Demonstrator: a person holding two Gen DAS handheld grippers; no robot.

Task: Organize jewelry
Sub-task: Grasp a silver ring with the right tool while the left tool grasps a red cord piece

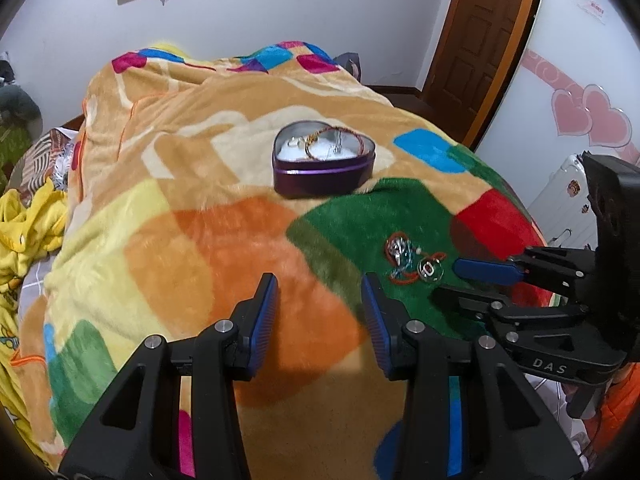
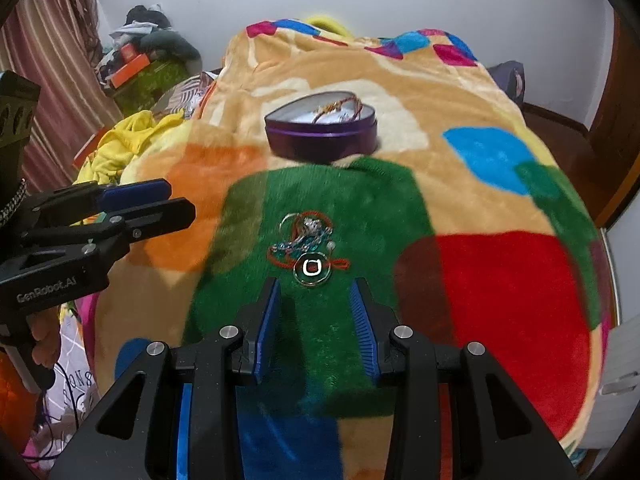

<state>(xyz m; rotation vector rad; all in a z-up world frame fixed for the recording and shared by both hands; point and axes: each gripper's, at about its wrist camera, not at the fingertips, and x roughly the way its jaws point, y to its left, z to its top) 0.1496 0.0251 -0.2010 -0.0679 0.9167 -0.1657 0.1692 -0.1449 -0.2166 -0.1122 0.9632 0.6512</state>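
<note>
A purple heart-shaped tin (image 1: pixel 324 176) (image 2: pixel 320 138) stands open on the patchwork blanket with a braided bracelet and small pieces on its white lining. A tangle of loose jewelry (image 1: pixel 404 258) (image 2: pixel 306 236), red cord, silver bits and a round glass pendant (image 2: pixel 312 267), lies on the green patch. My right gripper (image 2: pixel 315 290) (image 1: pixel 450 280) is open just short of the pendant, nothing between its fingers. My left gripper (image 1: pixel 320 286) (image 2: pixel 182 200) is open and empty over the orange patch, left of the pile.
The colourful fleece blanket (image 1: pixel 192 208) covers a bed. Yellow clothing (image 2: pixel 116 148) and a cluttered heap (image 2: pixel 152 52) lie off its left side. A wooden door (image 1: pixel 480 28) and a white case (image 1: pixel 568 196) stand to the right. A hand (image 2: pixel 40 340) holds the left gripper.
</note>
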